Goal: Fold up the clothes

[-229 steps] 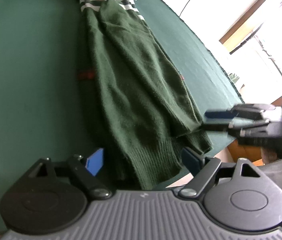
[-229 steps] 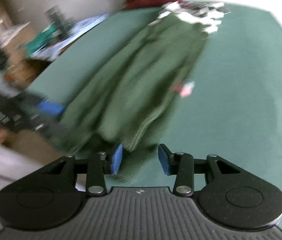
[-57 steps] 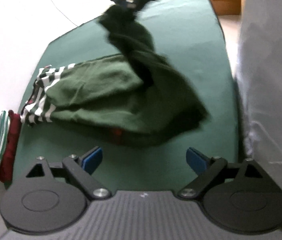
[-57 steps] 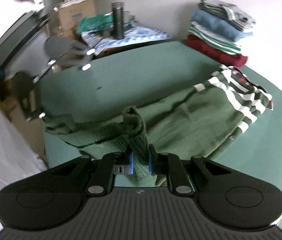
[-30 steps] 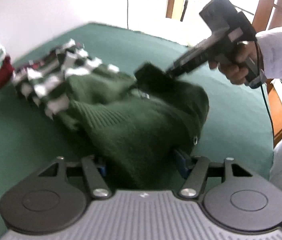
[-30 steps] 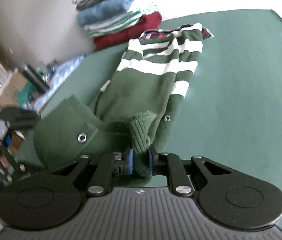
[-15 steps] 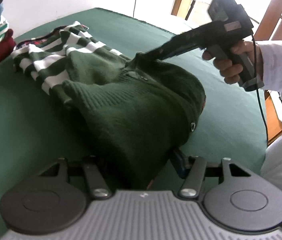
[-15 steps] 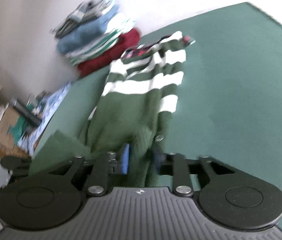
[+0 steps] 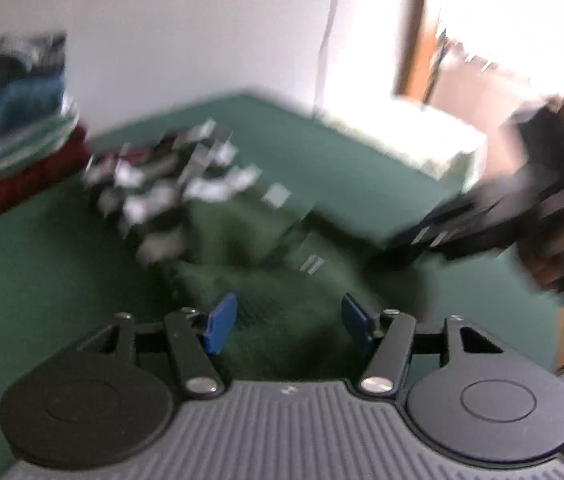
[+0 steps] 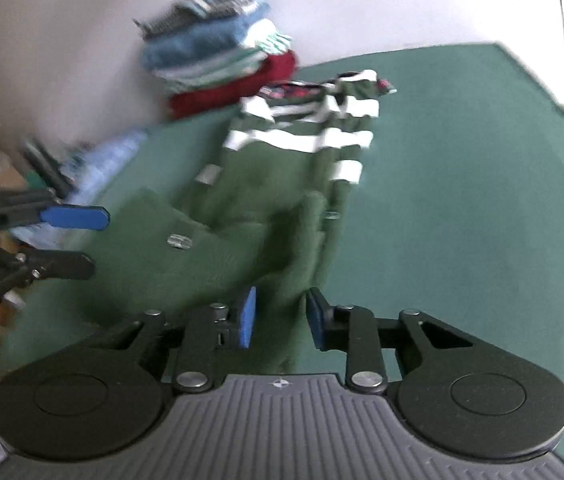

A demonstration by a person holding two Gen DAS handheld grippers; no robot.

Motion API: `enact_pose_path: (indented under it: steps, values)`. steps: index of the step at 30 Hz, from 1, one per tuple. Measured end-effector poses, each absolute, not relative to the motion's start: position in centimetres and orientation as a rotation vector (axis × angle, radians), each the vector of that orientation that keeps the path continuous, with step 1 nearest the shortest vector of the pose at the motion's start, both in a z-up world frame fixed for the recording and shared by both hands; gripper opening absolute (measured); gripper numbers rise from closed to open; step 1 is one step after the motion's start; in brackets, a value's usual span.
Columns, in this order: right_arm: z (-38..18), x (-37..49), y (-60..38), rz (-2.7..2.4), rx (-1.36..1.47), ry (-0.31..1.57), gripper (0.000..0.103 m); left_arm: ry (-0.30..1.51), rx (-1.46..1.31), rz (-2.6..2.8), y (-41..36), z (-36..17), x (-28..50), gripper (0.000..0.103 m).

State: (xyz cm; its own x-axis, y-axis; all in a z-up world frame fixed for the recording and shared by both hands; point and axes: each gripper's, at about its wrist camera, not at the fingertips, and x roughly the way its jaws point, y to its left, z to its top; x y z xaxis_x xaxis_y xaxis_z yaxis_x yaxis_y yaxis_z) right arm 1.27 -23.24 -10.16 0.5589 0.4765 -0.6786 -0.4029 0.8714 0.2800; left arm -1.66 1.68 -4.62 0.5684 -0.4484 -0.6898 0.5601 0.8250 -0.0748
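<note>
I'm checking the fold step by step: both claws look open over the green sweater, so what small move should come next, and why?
Probably draw both claws back off the green sweater. The right claw and left claw stand open, cloth between their pads but unclamped, and the hem end already lies doubled toward the striped end on the green table. Then smooth or fold again.

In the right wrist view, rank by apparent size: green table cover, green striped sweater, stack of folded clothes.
1. Green table cover, largest.
2. Green striped sweater.
3. Stack of folded clothes, smallest, though it lies farthest from the camera, so its true size is unsure.
</note>
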Motion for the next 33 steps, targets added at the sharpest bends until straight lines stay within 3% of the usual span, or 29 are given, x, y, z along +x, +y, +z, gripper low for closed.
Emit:
enact_pose_path:
  steps: [5, 8, 9, 11, 14, 16, 17, 22, 24, 25, 30, 33]
  values:
    - [-11.3, 2.4, -21.8, 0.439, 0.039, 0.784, 0.021, 0.78, 0.121, -0.516, 2.9, -7.5, 0.4, 0.071]
    - [-11.7, 3.1, -21.7, 0.397, 0.084, 0.771, 0.024, 0.751, 0.12, -0.485, 3.7, -8.4, 0.6, 0.093]
    - [-11.8, 3.3, -21.8, 0.384, 0.108, 0.774, 0.026, 0.756, 0.098, -0.477, 4.1, -8.6, 0.7, 0.095]
    - [-11.0, 2.7, -22.0, 0.376, 0.1, 0.737, 0.029, 0.793, 0.016, -0.465, 5.1, -8.9, 0.9, 0.093]
    - [-9.5, 1.6, -22.4, 0.367, 0.078, 0.672, 0.028, 0.77, 0.018, -0.448, 5.1, -7.9, -0.1, 0.08]
    - [-8.6, 0.8, -22.6, 0.361, 0.063, 0.628, 0.025, 0.713, 0.054, -0.421, 4.7, -6.6, -1.0, 0.061]
    - [-8.5, 0.8, -22.1, 0.386, 0.044, 0.628, 0.025, 0.683, 0.067, -0.415, 4.5, -5.9, -1.4, 0.059]
    - [-8.8, 1.2, -18.9, 0.555, -0.073, 0.661, 0.021, 0.641, 0.112, -0.471, 2.1, -5.4, -0.7, 0.062]
    - [-10.0, 2.3, -17.5, 0.523, -0.149, 0.698, 0.018, 0.661, 0.178, -0.463, 0.9, -6.9, 0.2, 0.067]
    - [-10.4, 2.8, -17.4, 0.499, -0.148, 0.698, 0.015, 0.657, 0.191, -0.458, 0.6, -7.5, 0.6, 0.075]
    - [-11.3, 5.4, -18.3, 0.349, -0.096, 0.698, 0.019, 0.666, 0.125, -0.464, 1.2, -8.5, 2.9, 0.09]
    - [-11.4, 5.7, -19.1, 0.369, -0.048, 0.703, 0.02, 0.699, 0.041, -0.468, 2.2, -8.8, 3.3, 0.092]
